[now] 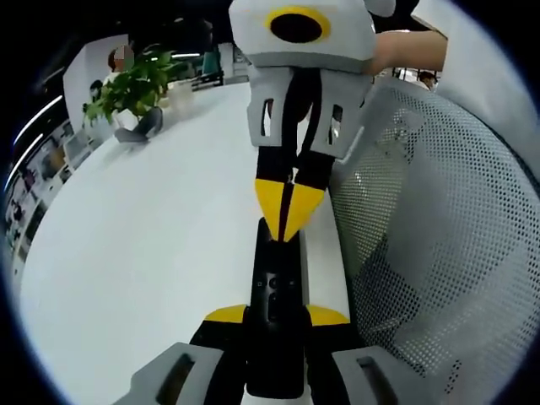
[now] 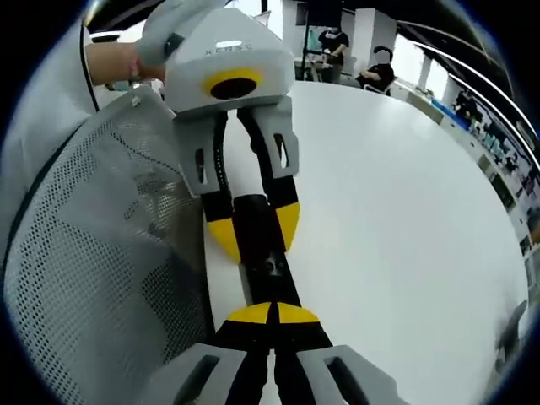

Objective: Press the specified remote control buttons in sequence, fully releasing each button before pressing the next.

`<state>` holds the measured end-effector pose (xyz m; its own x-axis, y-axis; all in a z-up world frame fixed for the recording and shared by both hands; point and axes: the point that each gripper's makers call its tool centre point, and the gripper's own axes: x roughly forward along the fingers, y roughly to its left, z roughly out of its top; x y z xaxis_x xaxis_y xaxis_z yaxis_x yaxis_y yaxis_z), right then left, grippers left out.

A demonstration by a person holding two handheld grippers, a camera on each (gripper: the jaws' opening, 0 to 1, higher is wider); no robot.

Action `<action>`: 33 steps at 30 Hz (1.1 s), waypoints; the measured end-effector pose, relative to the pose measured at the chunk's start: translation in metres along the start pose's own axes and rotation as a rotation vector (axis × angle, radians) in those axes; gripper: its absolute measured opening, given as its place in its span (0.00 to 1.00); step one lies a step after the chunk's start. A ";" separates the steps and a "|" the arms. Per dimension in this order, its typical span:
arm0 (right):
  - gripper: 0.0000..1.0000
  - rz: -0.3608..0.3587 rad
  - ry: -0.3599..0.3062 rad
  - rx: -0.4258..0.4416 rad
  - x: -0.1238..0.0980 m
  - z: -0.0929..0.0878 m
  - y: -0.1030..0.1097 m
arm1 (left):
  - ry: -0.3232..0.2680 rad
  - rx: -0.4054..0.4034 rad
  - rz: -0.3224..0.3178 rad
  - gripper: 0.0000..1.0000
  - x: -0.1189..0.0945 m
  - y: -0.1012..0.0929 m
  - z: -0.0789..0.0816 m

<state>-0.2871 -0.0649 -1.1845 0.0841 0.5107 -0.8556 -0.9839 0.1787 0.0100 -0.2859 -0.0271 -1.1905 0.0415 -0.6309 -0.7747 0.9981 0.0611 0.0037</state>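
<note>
At the bench (image 1: 152, 253) edge, left claw (image 1: 277, 316) clamps the remote (image 1: 275, 287); right claw (image 2: 272, 314), tips together, presses its buttons.

Remote (image 1: 274, 325): I see it lying on the table (image 1: 152, 253), between my left gripper's (image 1: 277, 319) jaws.
Right gripper (image 1: 289, 221): facing my left one, tips at the remote's far end.
Chair (image 1: 439, 245): just beside the table edge, right of the remote in the left gripper view.
Plant (image 1: 131, 89): on the table, well beyond the remote.
</note>
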 end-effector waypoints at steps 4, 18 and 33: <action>0.00 0.005 0.022 -0.094 0.001 0.001 -0.001 | -0.001 -0.002 0.000 0.24 0.000 0.000 0.000; 0.00 0.026 -0.048 -0.066 -0.001 0.006 0.000 | -0.009 -0.016 0.006 0.24 0.000 0.000 0.000; 0.07 0.048 -0.070 -0.136 0.004 0.008 0.001 | -0.029 -0.028 0.014 0.24 0.000 0.000 0.001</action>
<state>-0.2860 -0.0560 -1.1842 0.0426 0.5740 -0.8177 -0.9989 0.0396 -0.0243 -0.2857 -0.0275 -1.1899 0.0575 -0.6518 -0.7562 0.9958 0.0916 -0.0032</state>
